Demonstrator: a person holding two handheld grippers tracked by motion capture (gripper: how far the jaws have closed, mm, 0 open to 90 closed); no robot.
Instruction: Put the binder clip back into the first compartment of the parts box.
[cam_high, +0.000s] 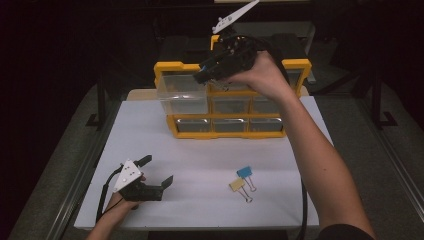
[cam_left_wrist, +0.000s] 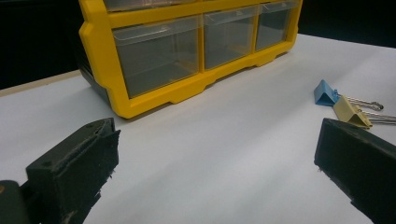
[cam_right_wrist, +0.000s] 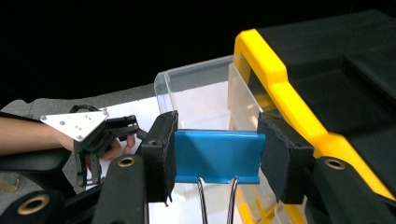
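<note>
My right gripper (cam_high: 202, 75) hangs over the top left of a yellow drawer cabinet (cam_high: 167, 67). It is shut on a large blue binder clip (cam_right_wrist: 217, 156), whose wire handles hang down. Just beneath it, a clear drawer (cam_high: 182, 97) stands pulled out of the cabinet's top row; in the right gripper view the drawer (cam_right_wrist: 201, 93) lies behind the clip. My left gripper (cam_high: 157, 171) rests on the white table at the front left, open, with nothing between its fingers (cam_left_wrist: 74, 168). A small blue clip (cam_high: 244, 172) and a yellow clip (cam_high: 237, 184) lie side by side on the table.
The cabinet (cam_left_wrist: 100, 56) stands at the back of the white table (cam_high: 210, 150), its lower clear drawers pushed in. A black case (cam_high: 295, 45) sits behind it. The two loose clips, blue (cam_left_wrist: 324, 92) and yellow (cam_left_wrist: 348, 112), lie right of my left gripper. The surroundings are dark.
</note>
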